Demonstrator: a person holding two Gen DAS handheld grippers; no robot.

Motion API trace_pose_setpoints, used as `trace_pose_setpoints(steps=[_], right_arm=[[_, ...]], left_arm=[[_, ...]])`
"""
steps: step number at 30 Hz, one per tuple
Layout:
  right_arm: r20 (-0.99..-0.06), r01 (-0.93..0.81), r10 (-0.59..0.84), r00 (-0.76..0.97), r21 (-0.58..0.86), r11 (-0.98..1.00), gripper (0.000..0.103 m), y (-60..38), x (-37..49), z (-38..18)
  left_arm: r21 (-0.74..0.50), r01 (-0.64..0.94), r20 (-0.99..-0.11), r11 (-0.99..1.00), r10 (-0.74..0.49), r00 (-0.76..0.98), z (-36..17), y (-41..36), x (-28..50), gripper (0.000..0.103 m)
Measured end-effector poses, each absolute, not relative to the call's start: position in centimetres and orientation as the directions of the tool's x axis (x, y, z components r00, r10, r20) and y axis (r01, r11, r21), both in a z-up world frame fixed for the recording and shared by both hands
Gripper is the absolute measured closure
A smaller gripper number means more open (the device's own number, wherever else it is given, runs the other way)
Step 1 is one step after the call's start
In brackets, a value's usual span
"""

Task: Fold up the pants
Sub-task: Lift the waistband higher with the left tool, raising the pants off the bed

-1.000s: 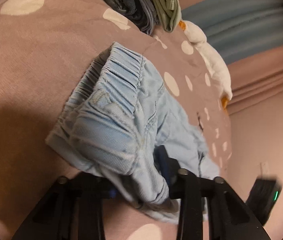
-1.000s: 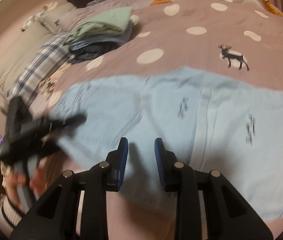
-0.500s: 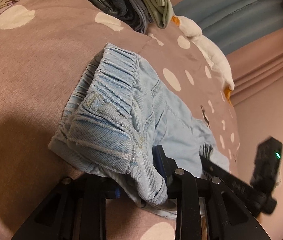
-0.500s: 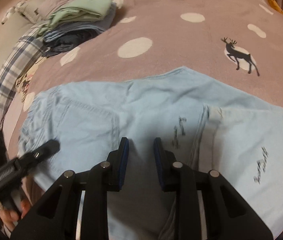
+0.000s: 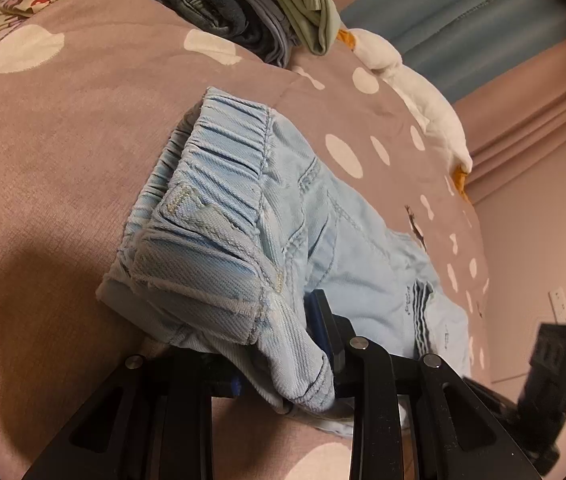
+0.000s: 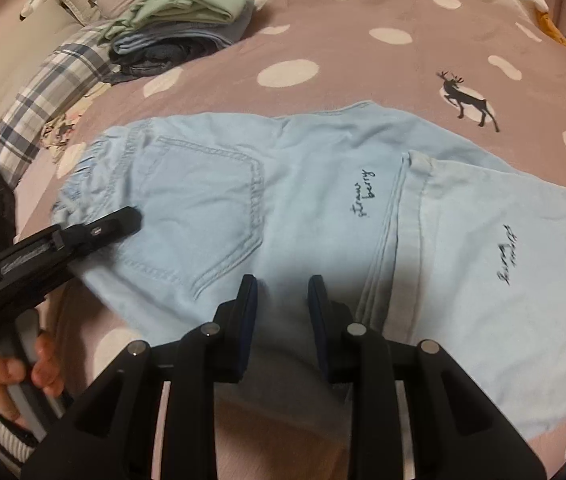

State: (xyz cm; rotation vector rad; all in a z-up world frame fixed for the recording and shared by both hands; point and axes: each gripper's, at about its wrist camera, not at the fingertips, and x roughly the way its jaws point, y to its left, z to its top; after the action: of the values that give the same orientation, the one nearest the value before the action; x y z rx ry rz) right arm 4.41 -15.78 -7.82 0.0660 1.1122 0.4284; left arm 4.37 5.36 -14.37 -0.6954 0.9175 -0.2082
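- Lying flat across a mauve bedspread [image 6: 363,52] with white dots and a black deer print [image 6: 467,100], the light-blue pants [image 6: 211,200] are doubled over, one leg end resting over the other, small dark script visible on each.
- The left gripper [image 5: 283,356] pinches the gathered elastic waistband [image 5: 219,152] near its corner; cloth bunches up between its two fingers and hangs over them.
- From the right wrist view, that left gripper [image 6: 123,222] comes in from the left edge onto the waistband end, held by a hand [image 6: 23,372] in a striped cuff.
- The right gripper [image 6: 283,304] points down over the near edge of the pants, beside the back pocket [image 6: 211,216]; its fingers stand slightly apart with the cloth showing in the gap. Whether the pads press on the fabric I cannot tell.
- A stack of folded clothes [image 6: 187,16], green piece on top, sits farther back on the bed, well apart from the pants, with a plaid pillow [image 6: 55,92] beside it.
- A white plush toy [image 5: 415,92] lies along the far edge of the bed, before blue and pink curtains [image 5: 503,20].
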Motion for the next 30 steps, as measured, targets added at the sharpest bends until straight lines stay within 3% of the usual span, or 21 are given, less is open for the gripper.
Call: trace_pose_setpoints(steps=[9, 30], right_arm=[[-0.866, -0.345, 0.339, 0.367, 0.212, 0.915, 0.067, -14.2, 2.6, -9.2], [-0.866, -0.337, 0.352, 0.356, 0.232, 0.913, 0.067, -14.7, 1.6, -9.1]], left_arm=[[-0.61, -0.108, -0.667, 0.785, -0.436, 0.604, -14.3, 5.1, 4.4, 0.073], [-0.566, -0.103, -0.692, 0.818, -0.404, 0.598, -13.9, 4.4, 4.2, 0.073]])
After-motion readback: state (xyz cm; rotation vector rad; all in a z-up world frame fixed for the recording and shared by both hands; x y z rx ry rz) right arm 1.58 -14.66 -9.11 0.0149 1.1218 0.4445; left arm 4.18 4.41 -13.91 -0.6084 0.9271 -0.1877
